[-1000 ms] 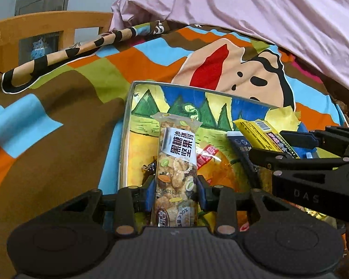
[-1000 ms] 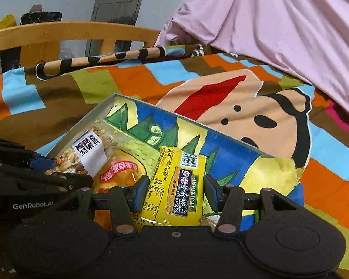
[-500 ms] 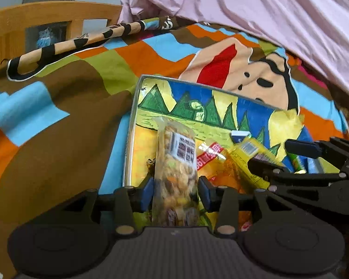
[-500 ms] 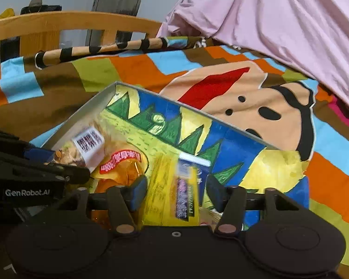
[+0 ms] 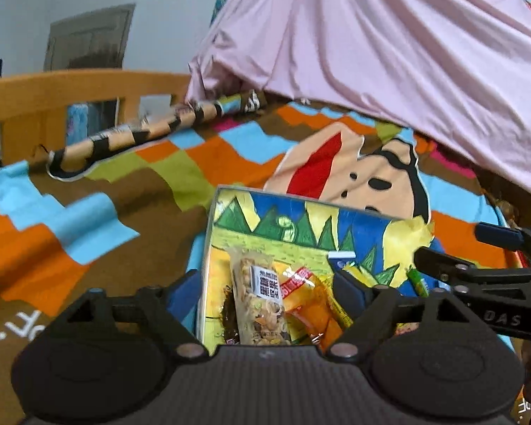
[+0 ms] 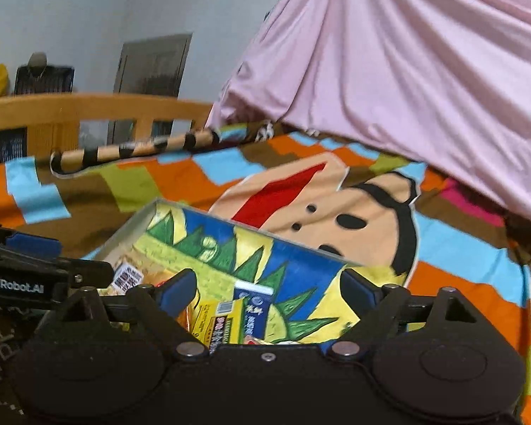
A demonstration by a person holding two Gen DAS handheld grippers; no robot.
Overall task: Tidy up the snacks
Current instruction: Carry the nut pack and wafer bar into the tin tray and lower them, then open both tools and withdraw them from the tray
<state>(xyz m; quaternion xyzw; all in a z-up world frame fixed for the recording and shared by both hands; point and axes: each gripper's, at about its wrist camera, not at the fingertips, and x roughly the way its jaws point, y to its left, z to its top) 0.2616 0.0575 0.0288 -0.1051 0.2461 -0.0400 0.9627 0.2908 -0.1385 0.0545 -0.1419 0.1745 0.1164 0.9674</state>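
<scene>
A shallow box [image 5: 207, 248] with a painted landscape inside lies on the bedspread. My left gripper [image 5: 265, 283] hangs above its near end with its jaws opening wide. The clear nut bar [image 5: 260, 304] lies loose in the box below and between them, next to an orange snack pack [image 5: 309, 301]. In the right wrist view my right gripper [image 6: 267, 292] is opening too. The yellow packet [image 6: 219, 322] and a blue packet [image 6: 255, 306] rest in the box [image 6: 251, 229] beneath it, and no pad presses on them. Each gripper shows in the other's view: the right gripper [image 5: 449, 244] and the left gripper [image 6: 78, 258].
A bright patchwork bedspread [image 5: 88, 219] with a cartoon face covers the bed. A pink sheet [image 5: 389, 71] hangs over the far right. A wooden bed rail [image 5: 70, 88] runs along the back left, with a striped roll [image 5: 141, 134] lying before it.
Both grippers went from shut on a snack to wide open. The nut bar and the yellow packet now lie in the box. Both grippers rose and drew back.
</scene>
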